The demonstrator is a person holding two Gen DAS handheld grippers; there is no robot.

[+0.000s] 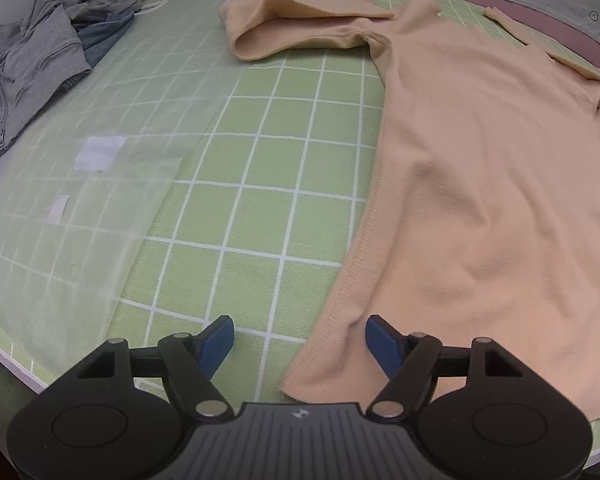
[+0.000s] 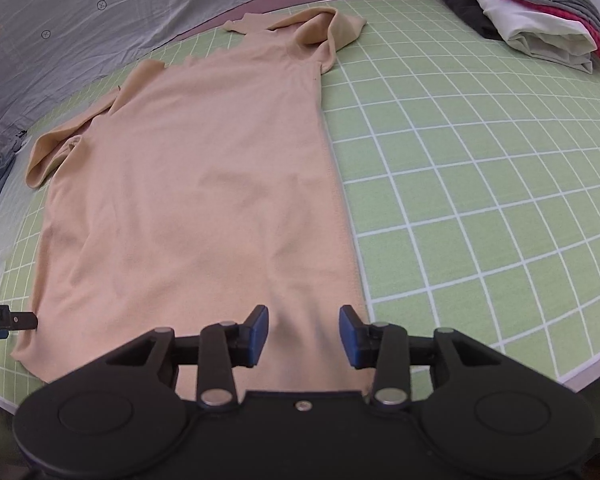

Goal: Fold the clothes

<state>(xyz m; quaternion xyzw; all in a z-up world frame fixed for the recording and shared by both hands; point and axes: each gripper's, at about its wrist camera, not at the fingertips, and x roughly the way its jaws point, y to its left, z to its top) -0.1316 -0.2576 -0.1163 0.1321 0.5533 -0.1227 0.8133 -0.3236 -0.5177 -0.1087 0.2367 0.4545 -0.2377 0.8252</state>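
The table [image 2: 500, 184], covered by a green grid mat, carries a tan shirt [image 2: 196, 184] spread flat, collar at the far edge and hem at the near one, sleeves flopped out. Folded clothes [image 2: 548, 12] are stacked at the far right corner; grey clothes [image 1: 28, 64] lie crumpled at the left. To fold it well, I would pinch both hem corners together, then lift evenly. The left tongs [image 1: 300, 344] stand wide apart over the left hem corner, holding nothing. The right tongs [image 2: 303, 334] are half open above the hem, empty.
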